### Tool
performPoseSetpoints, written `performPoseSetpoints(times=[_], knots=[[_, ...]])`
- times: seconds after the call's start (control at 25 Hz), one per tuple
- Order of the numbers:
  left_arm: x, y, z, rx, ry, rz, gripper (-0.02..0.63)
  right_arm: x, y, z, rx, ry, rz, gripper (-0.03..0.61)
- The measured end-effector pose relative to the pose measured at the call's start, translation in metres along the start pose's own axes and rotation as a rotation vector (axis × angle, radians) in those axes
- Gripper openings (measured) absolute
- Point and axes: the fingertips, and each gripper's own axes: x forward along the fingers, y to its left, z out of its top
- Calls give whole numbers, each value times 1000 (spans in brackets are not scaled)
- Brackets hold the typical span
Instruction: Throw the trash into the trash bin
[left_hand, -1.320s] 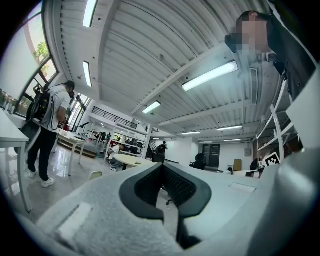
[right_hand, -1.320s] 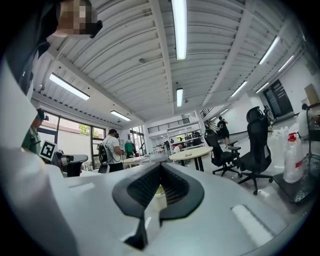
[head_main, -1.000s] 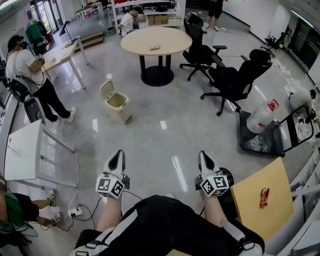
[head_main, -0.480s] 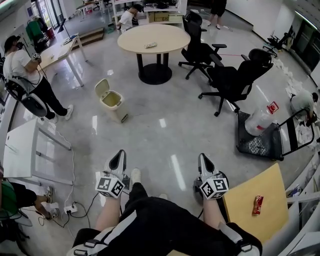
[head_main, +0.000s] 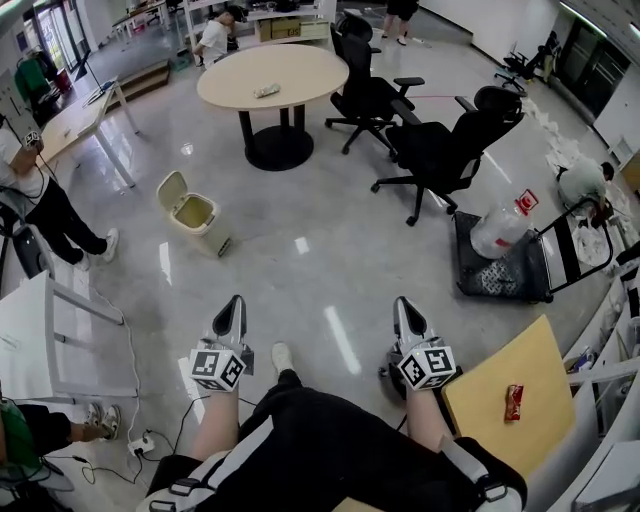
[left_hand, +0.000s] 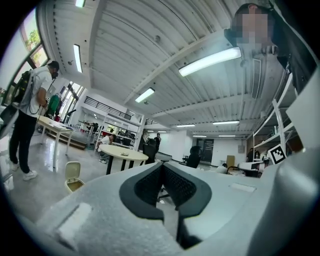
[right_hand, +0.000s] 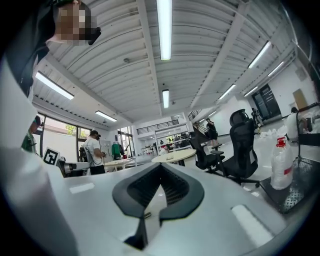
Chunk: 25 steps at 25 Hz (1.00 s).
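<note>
Trash: a red wrapper, lying untouched on the desk at my right. Over the last second it has drawn nearer my right tongs, while the bin, lid up, has slid away to the left. I judge that I am closing on the desk and pickup has not begun. Left tongs and right tongs are both pressed together and empty.

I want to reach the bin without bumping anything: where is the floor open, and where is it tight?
Open: the floor ahead up to the trash bin, bordered by the round table beyond and the office chairs at right. The wooden board is bare but for the red wrapper. Tight: right, chairs and cart; left, white table and power strip.
</note>
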Motion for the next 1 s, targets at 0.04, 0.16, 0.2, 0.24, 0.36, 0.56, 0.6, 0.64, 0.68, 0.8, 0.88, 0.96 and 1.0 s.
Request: performPoseSetpoints(times=[0.04,0.16,0.2,0.24,0.36,0.56,0.6,0.64,0.68,0.8,0.88,0.96,1.0], knots=[[13,4,3,-3,-11,-14,2,9,-3,3,0,-5,-13,6],[49,22,13,-12,-29,-49,2,38,-9,11,-2,-9,-45,6],[60,29,17,-15,-34,-56,2,48,-9,14,-7,-10,-49,6],[70,37,20,-18,-39,-62,2,59,-8,17,-13,-12,-51,6],[96,62,28,-25,-51,-66,2,93,-7,25,-24,-22,-57,6],[125,105,37,-17,-47,-74,2,155,1,25,0,-19,-51,6],[127,117,39,-14,-41,-67,2,168,7,24,3,-16,-40,6],[129,130,40,-16,-36,-55,2,181,14,23,3,-13,-29,6],[129,143,41,-22,-34,-41,2,193,21,23,2,-11,-17,6],[131,173,43,-37,-34,-13,2,226,41,20,-1,-6,17,6],[131,185,40,-49,-29,-4,2,242,58,17,-7,5,49,6],[134,195,32,-71,-15,9,2,255,72,14,-12,15,77,6],[137,199,28,-84,-6,12,2,262,75,13,-11,21,81,6]])
